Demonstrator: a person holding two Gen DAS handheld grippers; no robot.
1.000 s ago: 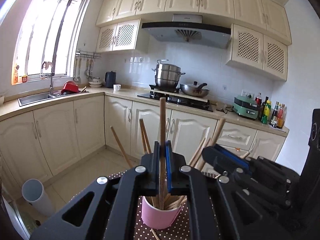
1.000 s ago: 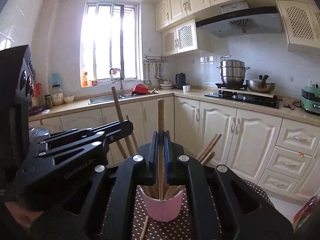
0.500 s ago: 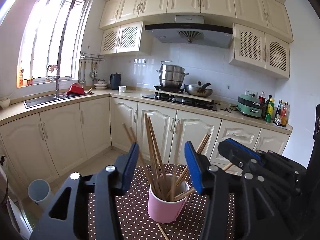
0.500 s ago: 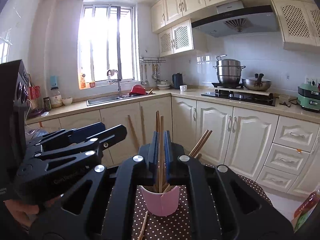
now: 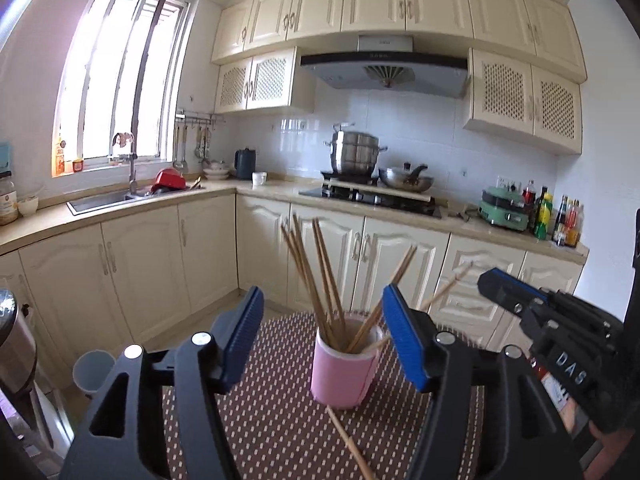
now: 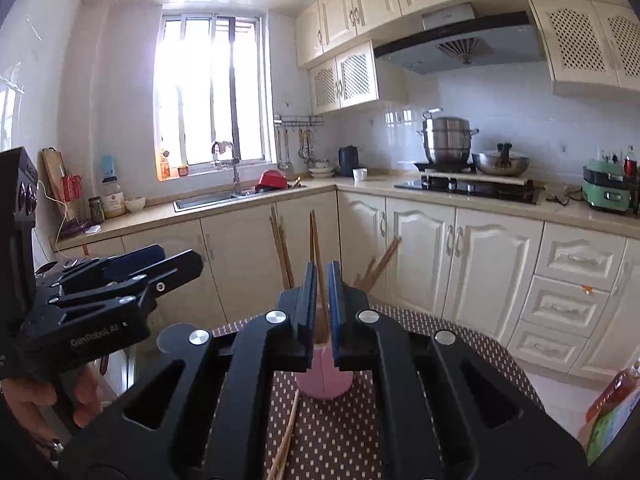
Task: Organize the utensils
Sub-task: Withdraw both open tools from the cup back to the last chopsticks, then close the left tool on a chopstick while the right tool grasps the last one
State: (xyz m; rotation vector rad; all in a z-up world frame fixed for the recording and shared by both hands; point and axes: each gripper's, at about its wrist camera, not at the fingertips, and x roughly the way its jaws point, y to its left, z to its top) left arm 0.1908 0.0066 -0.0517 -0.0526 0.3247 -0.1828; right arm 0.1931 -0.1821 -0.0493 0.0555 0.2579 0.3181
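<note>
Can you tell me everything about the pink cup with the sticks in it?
The pink round cup looks like smooth plastic with a white inside rim. It stands upright on the brown white-dotted tablecloth. Many thin wooden chopsticks lean out of it in a fan. One more loose wooden chopstick lies on the cloth by its base.

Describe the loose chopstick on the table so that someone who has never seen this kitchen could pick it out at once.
Start at the round table with the brown dotted cloth in the middle of the kitchen, then find the pink cup full of upright wooden chopsticks. At the cup's near side, the loose chopstick lies flat on the cloth, slanting toward the viewer. Unlike its neighbours, it is outside the cup.
</note>
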